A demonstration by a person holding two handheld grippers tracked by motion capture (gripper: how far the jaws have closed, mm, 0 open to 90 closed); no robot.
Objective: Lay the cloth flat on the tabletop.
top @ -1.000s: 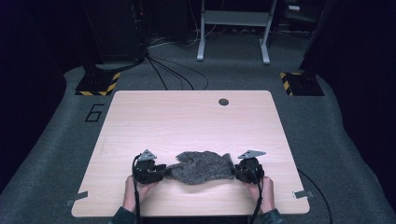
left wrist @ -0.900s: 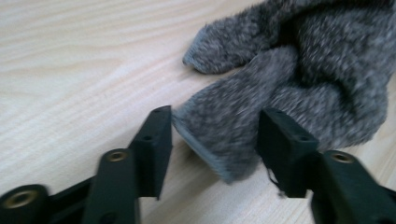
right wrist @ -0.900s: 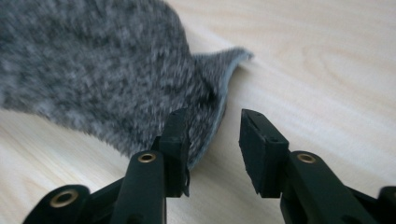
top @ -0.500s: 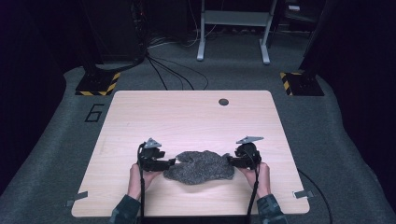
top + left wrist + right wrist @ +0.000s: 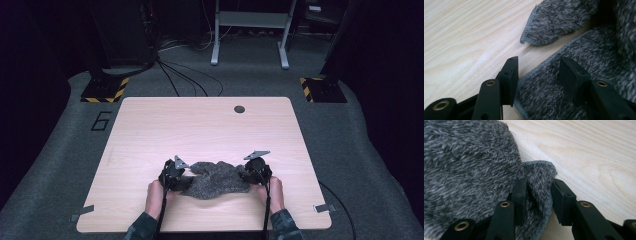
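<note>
Both claws, left (image 5: 184, 176) and right (image 5: 248, 175), sit low, jaws just closing inward.

Grey carpet floor (image 5: 360, 145), wooden table (image 5: 200, 125), dark surroundings.

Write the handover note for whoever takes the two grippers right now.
Left gripper: jaws have just been closing, still apart, straddling the hemmed edge of the grey cloth; pads not pressing on it yet.
Right gripper: jaws have just been closing, now pinching a bunched corner of the cloth.
Cloth: crumpled, near the front edge of the table, between the two grippers; one corner flap lies loose ahead of the left gripper.
Done: both grippers are at opposite ends of the cloth, right end gripped.
Left: probably close the left gripper on its edge, then spread or fold the cloth.
</note>
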